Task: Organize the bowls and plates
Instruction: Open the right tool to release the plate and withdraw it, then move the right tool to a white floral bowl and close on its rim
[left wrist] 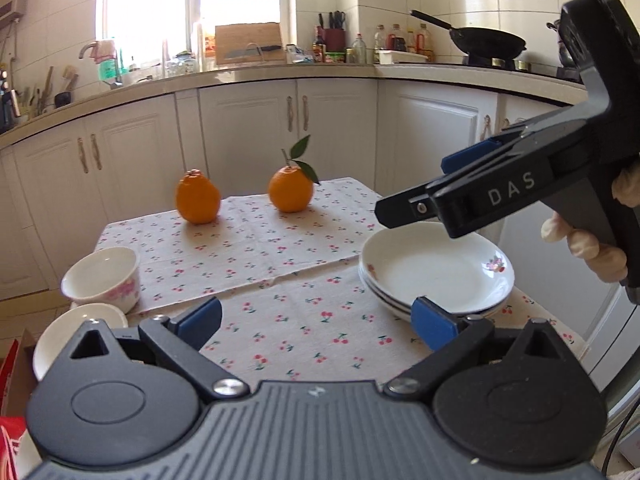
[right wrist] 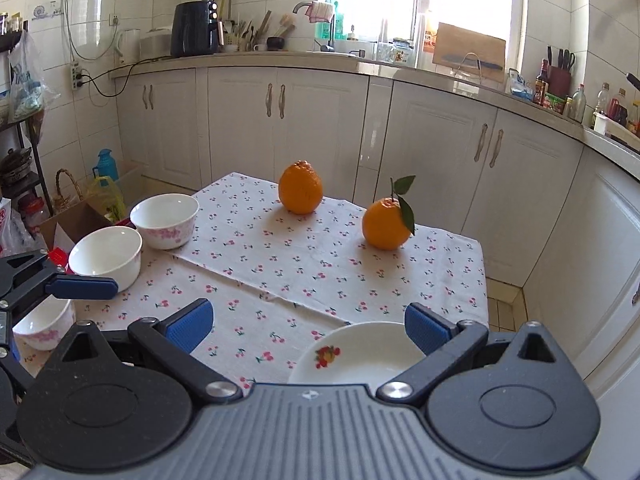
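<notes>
left wrist view: left gripper (left wrist: 316, 322) has its fingers spread wide with nothing between them, just cherry-print cloth (left wrist: 280, 240) below; guessing it's between picks
plate stack (left wrist: 436, 272): white plates nested on the right side of the worktop (left wrist: 536, 320), piled up so that part looks sorted already; right gripper (left wrist: 408, 188) hangs just above the stack's far rim, not touching, held in a hand (left wrist: 584, 240)
bowl by the left edge (left wrist: 102, 278): flower-print, sitting loose beside another white dish (left wrist: 76, 336) that's half hidden by the gripper body
right wrist view: right gripper's fingers also spread wide and empty; top plate's rim pokes in low between them
bowls (right wrist: 166, 220): three on the left side, near each other but not nested, so I'd say they're the leftover job; left gripper's blue pad (right wrist: 86, 287) sits right in front of the middle bowl (right wrist: 106, 256)
in the way: two oranges (right wrist: 300, 192) at the back, well apart from the dishes; not really blocking anything
</notes>
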A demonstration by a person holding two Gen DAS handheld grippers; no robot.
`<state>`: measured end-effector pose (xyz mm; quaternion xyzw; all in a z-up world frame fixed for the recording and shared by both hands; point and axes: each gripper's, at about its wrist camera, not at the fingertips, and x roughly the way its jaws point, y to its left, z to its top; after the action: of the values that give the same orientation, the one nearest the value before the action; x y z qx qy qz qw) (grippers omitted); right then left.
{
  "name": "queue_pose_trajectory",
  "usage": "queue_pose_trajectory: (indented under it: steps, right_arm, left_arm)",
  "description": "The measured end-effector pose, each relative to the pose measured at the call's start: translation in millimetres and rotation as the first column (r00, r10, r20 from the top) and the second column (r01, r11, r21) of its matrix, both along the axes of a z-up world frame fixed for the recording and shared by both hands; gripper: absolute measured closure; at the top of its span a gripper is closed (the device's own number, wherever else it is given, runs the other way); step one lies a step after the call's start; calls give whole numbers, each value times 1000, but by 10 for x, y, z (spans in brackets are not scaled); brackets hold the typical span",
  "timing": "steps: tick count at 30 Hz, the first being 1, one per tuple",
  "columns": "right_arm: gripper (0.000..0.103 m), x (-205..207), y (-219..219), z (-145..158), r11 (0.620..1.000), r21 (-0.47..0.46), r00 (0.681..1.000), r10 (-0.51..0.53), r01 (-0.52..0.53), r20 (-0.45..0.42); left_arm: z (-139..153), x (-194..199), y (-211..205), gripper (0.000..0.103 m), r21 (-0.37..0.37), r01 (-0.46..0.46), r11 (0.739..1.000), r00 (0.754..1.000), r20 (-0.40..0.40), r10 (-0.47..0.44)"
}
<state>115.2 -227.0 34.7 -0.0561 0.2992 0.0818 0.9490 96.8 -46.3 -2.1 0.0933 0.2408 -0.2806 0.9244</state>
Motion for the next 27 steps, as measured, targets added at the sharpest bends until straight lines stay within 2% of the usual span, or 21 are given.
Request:
queue_pose_trajectory:
  steps: [7,12,21,27]
  right_arm:
    - [0,80,579,-79,996,45,997,75,-75,7]
    - [0,163,991,-169,986,81,989,146,-144,-15]
    - [0,258,1608,-346,960,115,962,264,-256,-70]
    - [1,296,1947,-453,929,100,924,365,-355,-113]
  left_arm:
    - [-5,-146,774,2,7,-185,983,983,-11,185]
    - [-118,-263,1224,2,60,-273,960,962,-7,274]
    - [-386,-307,1626,2,85,-308,948,948,-62,313]
    - [-513,-234,1704,3,81,-295,952,951,-74,301]
